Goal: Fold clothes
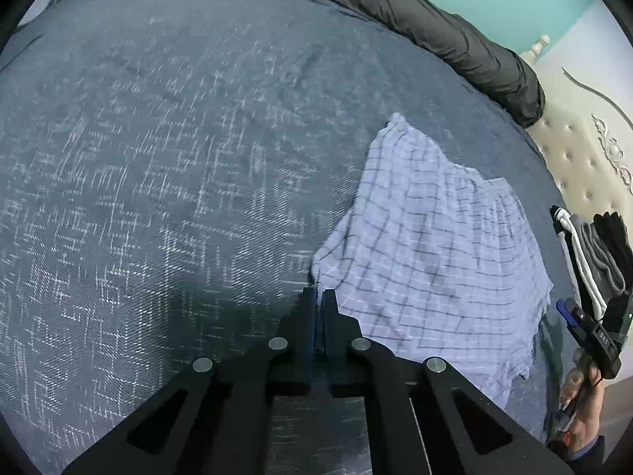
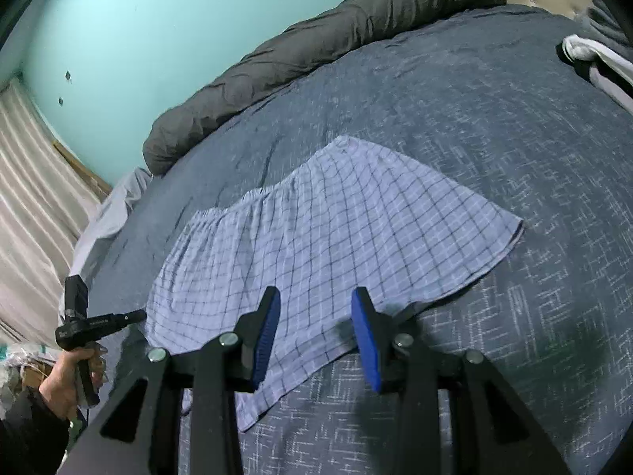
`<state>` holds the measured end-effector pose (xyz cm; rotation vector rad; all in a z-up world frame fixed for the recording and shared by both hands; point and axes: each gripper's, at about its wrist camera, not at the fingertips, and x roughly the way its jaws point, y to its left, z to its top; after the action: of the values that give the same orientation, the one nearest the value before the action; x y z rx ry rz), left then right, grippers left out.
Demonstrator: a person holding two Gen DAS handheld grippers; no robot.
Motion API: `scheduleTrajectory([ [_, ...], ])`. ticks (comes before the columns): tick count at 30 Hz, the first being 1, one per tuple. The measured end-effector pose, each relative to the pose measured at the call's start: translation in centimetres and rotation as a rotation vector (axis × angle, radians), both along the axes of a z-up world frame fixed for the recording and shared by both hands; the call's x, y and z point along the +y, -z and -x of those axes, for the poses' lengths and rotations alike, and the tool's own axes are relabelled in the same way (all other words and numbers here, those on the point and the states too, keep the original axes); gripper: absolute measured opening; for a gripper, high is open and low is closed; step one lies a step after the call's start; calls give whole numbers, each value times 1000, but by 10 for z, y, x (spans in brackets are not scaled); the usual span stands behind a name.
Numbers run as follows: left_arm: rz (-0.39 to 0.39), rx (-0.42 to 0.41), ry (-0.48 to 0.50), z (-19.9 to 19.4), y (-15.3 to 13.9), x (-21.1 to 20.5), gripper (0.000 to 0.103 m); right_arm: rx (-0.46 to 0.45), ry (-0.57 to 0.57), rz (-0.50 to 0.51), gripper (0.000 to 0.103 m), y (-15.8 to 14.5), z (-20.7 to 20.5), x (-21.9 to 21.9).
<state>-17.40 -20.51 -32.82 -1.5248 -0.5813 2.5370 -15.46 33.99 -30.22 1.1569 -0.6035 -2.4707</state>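
Light blue checked shorts (image 1: 427, 245) (image 2: 316, 233) lie spread on the dark blue bedspread (image 1: 178, 158) (image 2: 494, 118). My left gripper (image 1: 318, 295) is shut on the near left corner of the shorts, with the cloth's edge running into its closed tips. Seen from the right wrist, the left gripper (image 2: 138, 315) touches the shorts' left edge, with a hand around its handle. My right gripper (image 2: 316, 316) stands open just above the shorts' near hem; the cloth lies below the gap, untouched by the blue pads (image 2: 267, 336). The right gripper (image 1: 565, 312) also shows at the far right.
A rolled dark grey duvet (image 1: 435, 27) (image 2: 316, 39) runs along the bed's far edge. Folded clothes in black, grey and white (image 1: 597, 253) (image 2: 593, 59) are stacked at the bed's side. A cream tufted headboard (image 1: 581, 158), a turquoise wall and a striped curtain (image 2: 31, 206) border the bed.
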Motion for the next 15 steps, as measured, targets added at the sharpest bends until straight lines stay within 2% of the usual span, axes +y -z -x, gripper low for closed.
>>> scheduleTrajectory([
  [3,5,15,4,2,-11,9,3,-16,40,11,37,4,0,9],
  [11,26,55,65,9,-44,46,3,-42,49,17,37,7,-2,23],
  [15,10,68,94,20,-62,71,3,-64,69,18,38,9,-2,35],
])
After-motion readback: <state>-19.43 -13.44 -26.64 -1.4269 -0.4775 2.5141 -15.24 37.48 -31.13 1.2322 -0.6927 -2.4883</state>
